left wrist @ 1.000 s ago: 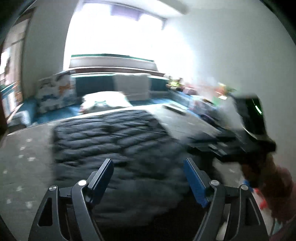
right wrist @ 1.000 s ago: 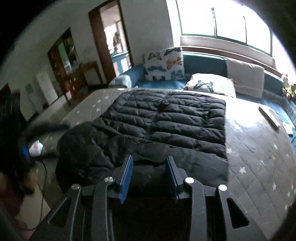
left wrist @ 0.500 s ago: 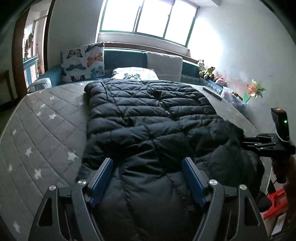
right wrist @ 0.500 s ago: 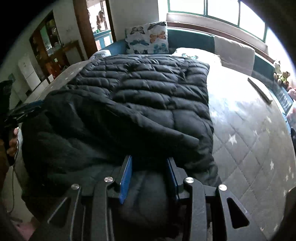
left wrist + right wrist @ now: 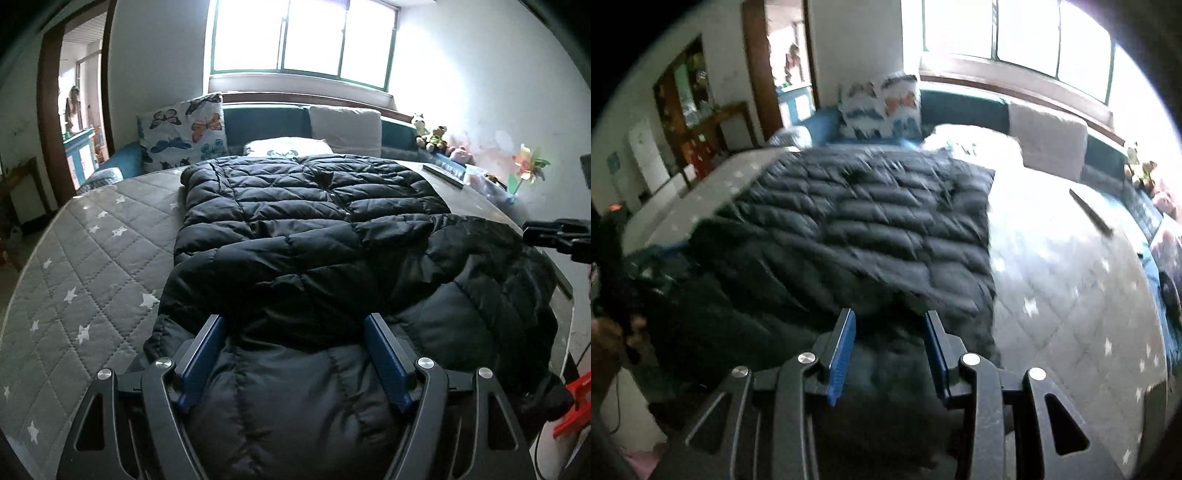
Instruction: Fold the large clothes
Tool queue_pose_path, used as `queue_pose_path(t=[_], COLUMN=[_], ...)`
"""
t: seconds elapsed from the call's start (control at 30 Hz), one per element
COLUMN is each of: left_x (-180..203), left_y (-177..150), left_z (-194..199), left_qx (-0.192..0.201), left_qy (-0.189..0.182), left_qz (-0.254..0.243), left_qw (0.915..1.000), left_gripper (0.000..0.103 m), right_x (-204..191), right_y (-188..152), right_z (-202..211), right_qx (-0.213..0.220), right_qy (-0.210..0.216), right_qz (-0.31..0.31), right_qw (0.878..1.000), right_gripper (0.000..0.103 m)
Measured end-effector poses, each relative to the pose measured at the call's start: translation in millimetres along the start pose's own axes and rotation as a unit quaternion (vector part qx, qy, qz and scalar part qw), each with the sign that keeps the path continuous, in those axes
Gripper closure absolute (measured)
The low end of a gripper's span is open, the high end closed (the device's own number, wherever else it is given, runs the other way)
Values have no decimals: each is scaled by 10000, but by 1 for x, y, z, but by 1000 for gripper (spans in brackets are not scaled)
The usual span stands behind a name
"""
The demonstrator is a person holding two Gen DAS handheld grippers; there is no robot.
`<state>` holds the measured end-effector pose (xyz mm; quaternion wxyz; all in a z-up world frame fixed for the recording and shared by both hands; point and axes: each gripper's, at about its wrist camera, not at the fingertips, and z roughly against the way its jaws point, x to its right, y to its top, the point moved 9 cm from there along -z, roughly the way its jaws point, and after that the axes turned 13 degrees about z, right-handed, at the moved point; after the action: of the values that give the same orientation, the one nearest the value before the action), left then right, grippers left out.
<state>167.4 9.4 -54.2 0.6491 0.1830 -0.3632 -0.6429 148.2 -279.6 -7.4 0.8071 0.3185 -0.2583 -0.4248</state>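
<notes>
A large black quilted puffer jacket [image 5: 314, 229] lies spread on a grey star-patterned mattress [image 5: 85, 266]; it also shows in the right wrist view [image 5: 871, 221]. Its near end bunches and hangs over the bed's front edge. My left gripper [image 5: 295, 332] is open, its blue pads either side of the jacket's near hem. My right gripper [image 5: 890, 328] is part open over the jacket's near right corner, with jacket fabric between the pads; the view is blurred. The right gripper's body [image 5: 557, 234] shows at the right edge of the left wrist view.
Butterfly pillows [image 5: 184, 133] and a white pillow [image 5: 288, 147] lie at the bed's head under a bright window. A dark flat remote [image 5: 1089, 214] lies on the mattress at right. Toys [image 5: 436, 136] line the right wall. A doorway [image 5: 786, 70] is at left.
Both grippers have shifted along the jacket's near end. The right wrist view has lifted and blurred, and its jaws have spread a little. The left gripper stays open.
</notes>
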Motion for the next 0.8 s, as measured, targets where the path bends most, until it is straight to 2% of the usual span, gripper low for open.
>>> queue_pose_path(t=[0.07, 0.13, 0.23, 0.3, 0.4, 0.47, 0.53, 0.6, 0.67, 0.73, 0.8], left_x=[7, 17, 30, 42, 65, 80, 97, 114, 123, 124, 124], left_y=[1, 0, -2, 1, 8, 10, 5, -9, -20, -29, -34], left_z=[7, 15, 29, 37, 40, 35, 26, 9, -3, -13, -20], left_qx=[86, 140, 122, 89, -9, -75, -215, -559, -711, -803, -925], left_qy=[28, -80, -338, -554, -953, -1107, -1223, -1353, -1343, -1220, -1211], left_qz=[-25, -113, -229, -337, -369, -466, -592, -688, -847, -935, -904], left_qw=[10000, 9998, 9991, 9979, 9948, 9927, 9905, 9868, 9848, 9848, 9842], left_gripper=[23, 23, 23, 23, 23, 23, 23, 23, 23, 23, 23], right_x=[-7, -9, 3, 7, 14, 18, 22, 27, 33, 37, 38], right_y=[6, 0, -32, -38, -36, -36, -39, -48, -60, -67, -65], right_z=[-3, -21, -57, -52, -37, -28, -27, -35, -50, -56, -51], right_qx=[69, -107, -538, -392, -381, -342, -351, -467, -540, -384, -409], right_qy=[67, 71, 155, 366, 272, 146, 195, 231, 361, 683, 648], right_qz=[110, 160, -52, -277, -388, -368, -386, -474, -634, -990, -1002], right_qw=[9999, 9998, 9984, 9982, 9982, 9986, 9984, 9975, 9959, 9920, 9920], right_gripper=[58, 58, 58, 58, 58, 58, 58, 55, 53, 52, 52])
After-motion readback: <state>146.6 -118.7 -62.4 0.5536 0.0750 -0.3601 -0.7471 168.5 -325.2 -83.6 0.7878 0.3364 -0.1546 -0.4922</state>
